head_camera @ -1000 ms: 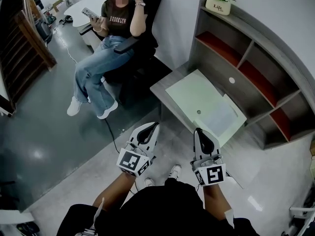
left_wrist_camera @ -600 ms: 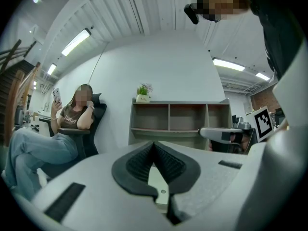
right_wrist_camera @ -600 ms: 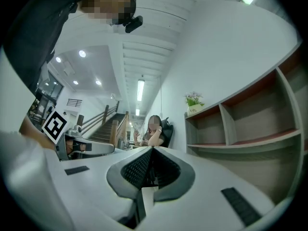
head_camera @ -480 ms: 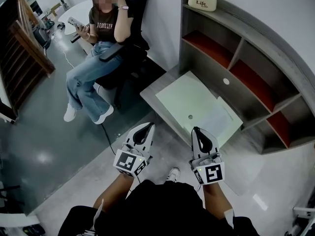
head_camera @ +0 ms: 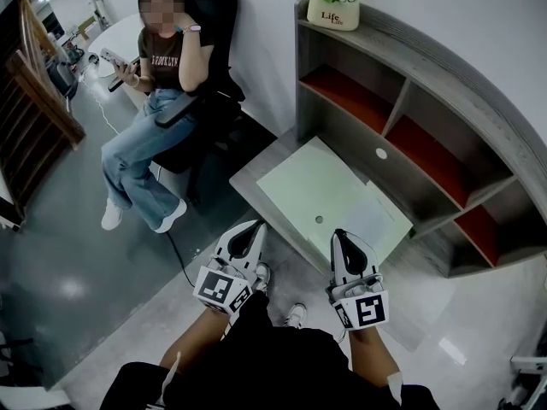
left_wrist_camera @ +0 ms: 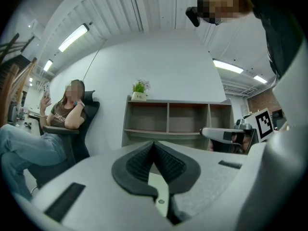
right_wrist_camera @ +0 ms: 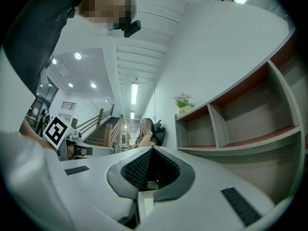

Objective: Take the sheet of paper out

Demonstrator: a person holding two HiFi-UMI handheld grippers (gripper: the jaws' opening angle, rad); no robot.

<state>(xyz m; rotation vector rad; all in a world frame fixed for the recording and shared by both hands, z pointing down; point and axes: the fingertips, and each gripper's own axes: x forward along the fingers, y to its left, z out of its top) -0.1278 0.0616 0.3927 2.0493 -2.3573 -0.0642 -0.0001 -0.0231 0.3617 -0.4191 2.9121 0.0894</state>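
A pale sheet of paper lies flat on the right part of a light green mat on the grey desk. Both grippers hover side by side just short of the desk's front edge, pointing at it. In the head view my left gripper is shut and holds nothing. My right gripper is shut too, nearest the sheet's front edge but apart from it. In the gripper views the left gripper and the right gripper have their ribbed pads pressed together with nothing between them.
A grey shelf unit with red-lined compartments rises behind the desk, with a potted plant on top. A person sits in a black chair at the left. A wooden stair rail stands at the far left.
Both grippers have come forward together toward the desk, which now sits closer to them in the head view. Their jaws stayed shut.
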